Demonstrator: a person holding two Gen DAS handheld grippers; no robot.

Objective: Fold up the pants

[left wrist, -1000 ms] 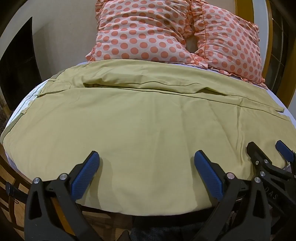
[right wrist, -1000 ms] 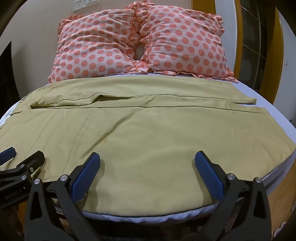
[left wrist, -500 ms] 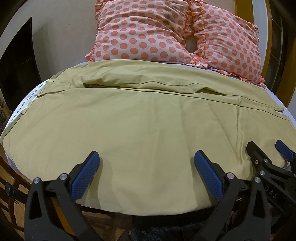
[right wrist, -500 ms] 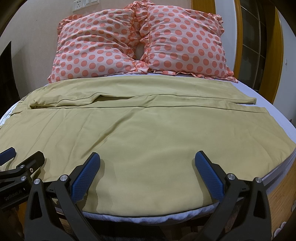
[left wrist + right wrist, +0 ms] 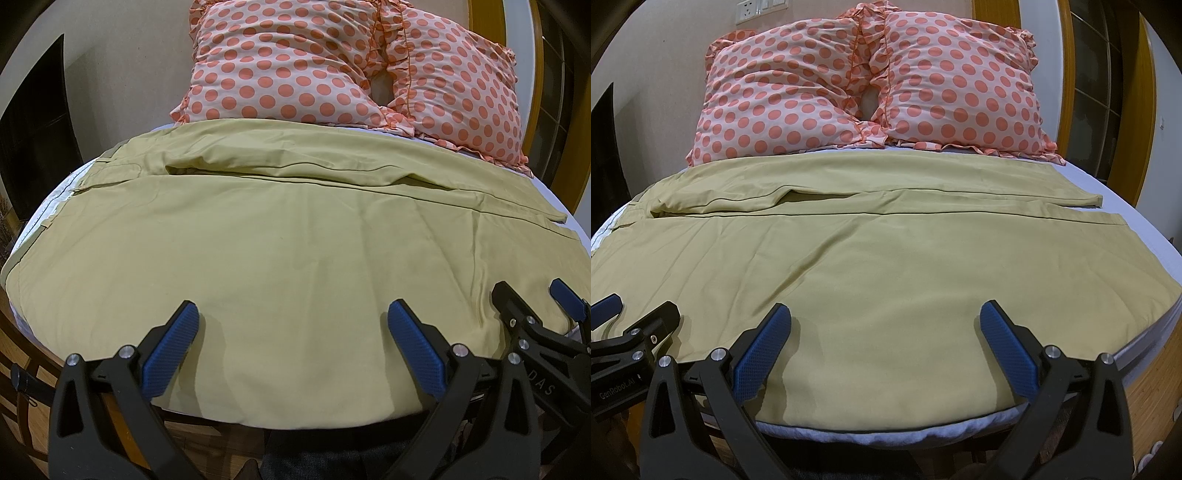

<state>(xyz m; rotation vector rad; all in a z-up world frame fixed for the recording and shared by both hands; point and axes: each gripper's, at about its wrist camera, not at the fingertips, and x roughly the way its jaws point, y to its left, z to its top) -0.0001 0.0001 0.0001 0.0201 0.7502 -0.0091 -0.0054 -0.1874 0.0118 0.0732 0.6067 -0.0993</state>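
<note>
Yellow-green pants (image 5: pixel 280 236) lie spread flat across the bed, waistband at the left, leg hems at the right; they also fill the right wrist view (image 5: pixel 886 266). My left gripper (image 5: pixel 291 350) is open over the near edge of the near leg, holding nothing. My right gripper (image 5: pixel 884 350) is open over the same near edge, further right, holding nothing. The right gripper shows at the right of the left wrist view (image 5: pixel 535 314). The left gripper shows at the lower left of the right wrist view (image 5: pixel 631 325).
Two pink pillows with orange dots (image 5: pixel 871 85) lean against the wall at the head of the bed. The white mattress edge (image 5: pixel 886 432) curves below the pants. Wooden floor (image 5: pixel 22 373) lies at the left, a wooden door frame (image 5: pixel 1145 110) at the right.
</note>
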